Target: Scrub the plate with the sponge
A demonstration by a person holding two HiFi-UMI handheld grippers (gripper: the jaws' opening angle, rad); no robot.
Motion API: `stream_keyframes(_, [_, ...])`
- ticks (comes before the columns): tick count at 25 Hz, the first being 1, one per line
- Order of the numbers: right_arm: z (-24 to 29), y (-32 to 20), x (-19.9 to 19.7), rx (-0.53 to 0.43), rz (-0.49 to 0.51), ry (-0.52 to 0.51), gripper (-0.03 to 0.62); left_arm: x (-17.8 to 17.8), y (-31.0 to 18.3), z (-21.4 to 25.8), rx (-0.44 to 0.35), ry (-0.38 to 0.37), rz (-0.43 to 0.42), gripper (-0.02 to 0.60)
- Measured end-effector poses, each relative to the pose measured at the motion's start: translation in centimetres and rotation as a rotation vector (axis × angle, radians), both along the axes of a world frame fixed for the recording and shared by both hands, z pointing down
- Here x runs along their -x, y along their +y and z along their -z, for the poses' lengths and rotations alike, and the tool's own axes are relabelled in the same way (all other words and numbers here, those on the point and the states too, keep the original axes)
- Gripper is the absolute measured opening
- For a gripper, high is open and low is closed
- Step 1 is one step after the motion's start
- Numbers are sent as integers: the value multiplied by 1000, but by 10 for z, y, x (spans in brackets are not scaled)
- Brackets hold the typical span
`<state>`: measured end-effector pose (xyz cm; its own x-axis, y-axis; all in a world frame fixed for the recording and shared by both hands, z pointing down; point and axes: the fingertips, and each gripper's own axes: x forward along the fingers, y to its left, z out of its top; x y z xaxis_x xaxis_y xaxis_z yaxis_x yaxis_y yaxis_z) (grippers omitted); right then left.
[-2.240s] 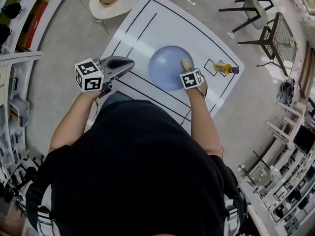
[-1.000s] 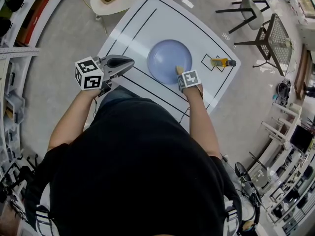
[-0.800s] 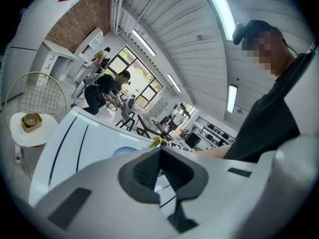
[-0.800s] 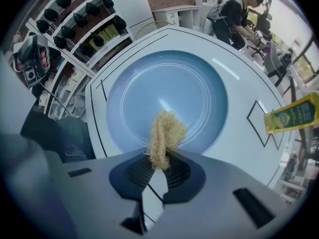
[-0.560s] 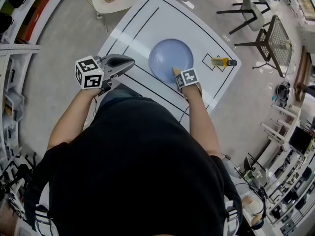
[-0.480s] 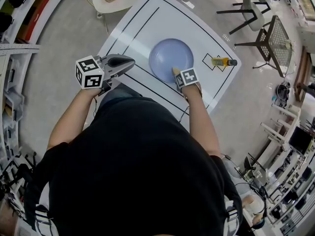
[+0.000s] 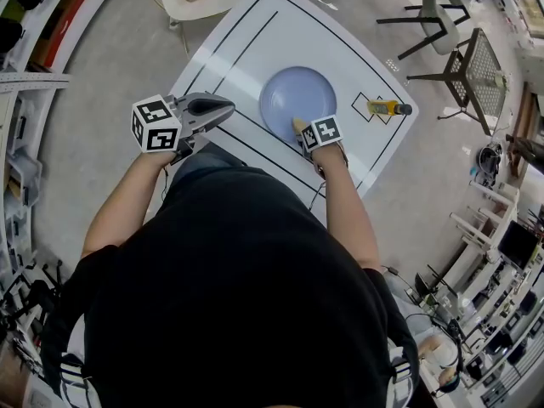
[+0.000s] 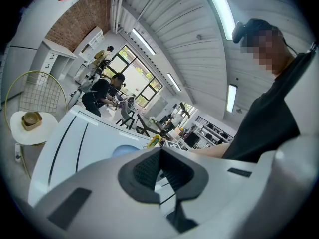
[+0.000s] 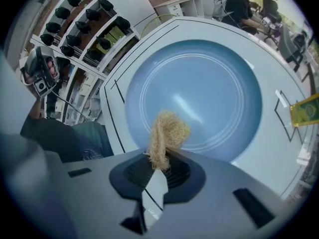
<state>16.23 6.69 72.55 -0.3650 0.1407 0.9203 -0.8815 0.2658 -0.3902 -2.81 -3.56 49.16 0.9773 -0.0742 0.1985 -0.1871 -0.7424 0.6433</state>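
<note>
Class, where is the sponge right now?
In the right gripper view, the sponge is clamped in the right gripper, over the near edge of the blue plate.

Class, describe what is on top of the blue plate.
Only the sponge, pinched in the right claw, sits over the plate at its near rim; the rest is bare. The rim under the sponge is covered, so contact is unclear.
</note>
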Motion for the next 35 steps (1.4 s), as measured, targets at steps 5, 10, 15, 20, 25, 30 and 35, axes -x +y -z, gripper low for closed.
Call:
stream_keyframes(5, [-2,-3,14,22,-15,-62,35,2,-5,-4,5,-3,7,3])
stream_keyframes(10, [-2,-8,28,44,-14,-114,34,5,-11,-7,14,-10,13,3])
stream_keyframes(15, [-4,-12,39,60,9,-141,35,3,-16,-9,21,-13,9,3])
stream_keyframes(20, [-4,-20,52,66,-6,-183,35,7,-23,-12,26,-18,10,3])
stream_keyframes(25, [-3,-29,65,78,-12,-232,35,9,-29,-14,32,-19,11,3])
stream_keyframes(30, [1,-45,78,58,-25,-288,35,11,-34,-17,40,-21,13,3])
stream_keyframes(35, [2,-56,86,39,-31,-315,35,12,-37,-20,44,-21,11,3])
